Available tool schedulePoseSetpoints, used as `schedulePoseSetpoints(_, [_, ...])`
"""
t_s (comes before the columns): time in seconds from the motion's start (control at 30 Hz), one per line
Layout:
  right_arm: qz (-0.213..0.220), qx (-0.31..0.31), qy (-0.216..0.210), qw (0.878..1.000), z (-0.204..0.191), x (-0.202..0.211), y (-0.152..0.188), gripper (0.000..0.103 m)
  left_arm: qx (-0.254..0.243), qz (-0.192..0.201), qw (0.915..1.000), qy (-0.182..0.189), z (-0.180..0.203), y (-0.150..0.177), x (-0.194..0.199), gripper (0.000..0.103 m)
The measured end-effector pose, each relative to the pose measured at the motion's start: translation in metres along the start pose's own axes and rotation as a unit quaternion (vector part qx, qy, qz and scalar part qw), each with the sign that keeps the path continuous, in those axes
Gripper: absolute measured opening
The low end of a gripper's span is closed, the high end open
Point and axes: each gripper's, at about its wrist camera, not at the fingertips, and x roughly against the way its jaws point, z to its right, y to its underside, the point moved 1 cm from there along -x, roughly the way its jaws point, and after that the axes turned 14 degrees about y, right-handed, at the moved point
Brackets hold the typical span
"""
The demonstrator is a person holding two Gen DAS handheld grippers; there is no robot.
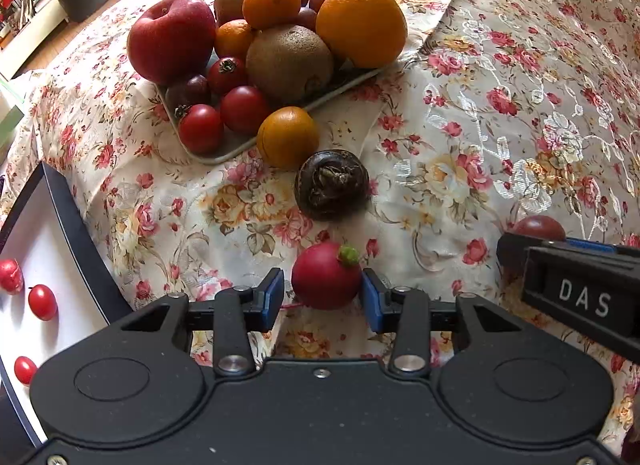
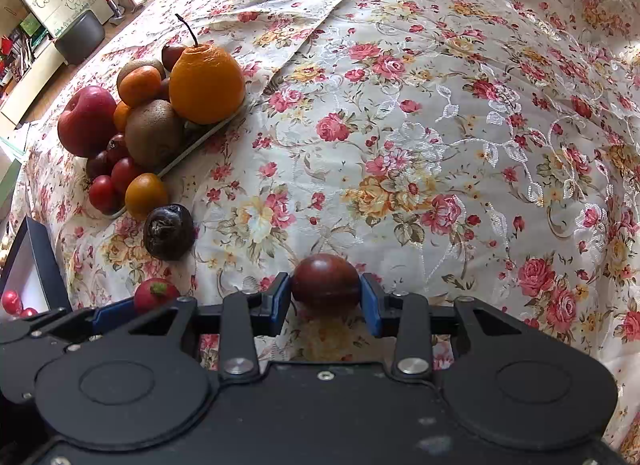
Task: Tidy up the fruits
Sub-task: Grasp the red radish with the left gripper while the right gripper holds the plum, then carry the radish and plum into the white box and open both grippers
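Radish: small red radish (image 1: 326, 277) with a green stem stub lies on the floral cloth (image 1: 460, 137), between the pads of the left claw (image 1: 323, 297).
Left claw: spread wide; a sliver of gap shows on the left pad side, so nothing is gripped yet.
Right claw: right claw (image 2: 325, 299) is closed on a dark red tomato (image 2: 325, 283), pads touching both its flanks.
Tray: heaped tray (image 1: 208, 155) sits further off with apple (image 1: 172, 39), kiwis, mandarins, large orange (image 1: 362, 23) and small tomatoes; a loose orange fruit (image 1: 287, 137) touches its rim, and a dark water chestnut (image 1: 332, 185) is just beside that.
White box: white box (image 1: 44, 233) at the left already holds small red pieces, probably the destination for these.
Step in hand: closing on the radish.
Doing it well: centre the pads on its widest part, clear of the stub, squeeze gently since it could roll, and keep clear of the right claw close alongside.
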Motion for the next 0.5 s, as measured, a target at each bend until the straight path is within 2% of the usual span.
schedulePoseSetpoints(0.13, [0.0, 0.0, 0.0, 1.0, 0.001, 0.0, 0.0, 0.039, 0.001, 0.0, 1.0, 0.0, -0.001, -0.001, -0.002, 0.05])
schedulePoseSetpoints(0.23, [0.003, 0.002, 0.004, 1.0, -0.001, 0.0, 0.001, 0.039, 0.002, 0.004, 1.0, 0.008, -0.001, 0.0, -0.001, 0.045])
schedulePoseSetpoints(0.5, [0.014, 0.022, 0.015, 1.0, -0.007, 0.008, 0.005, 0.038, 0.027, 0.005, 0.9996, 0.011, -0.009, 0.007, 0.013, 0.045])
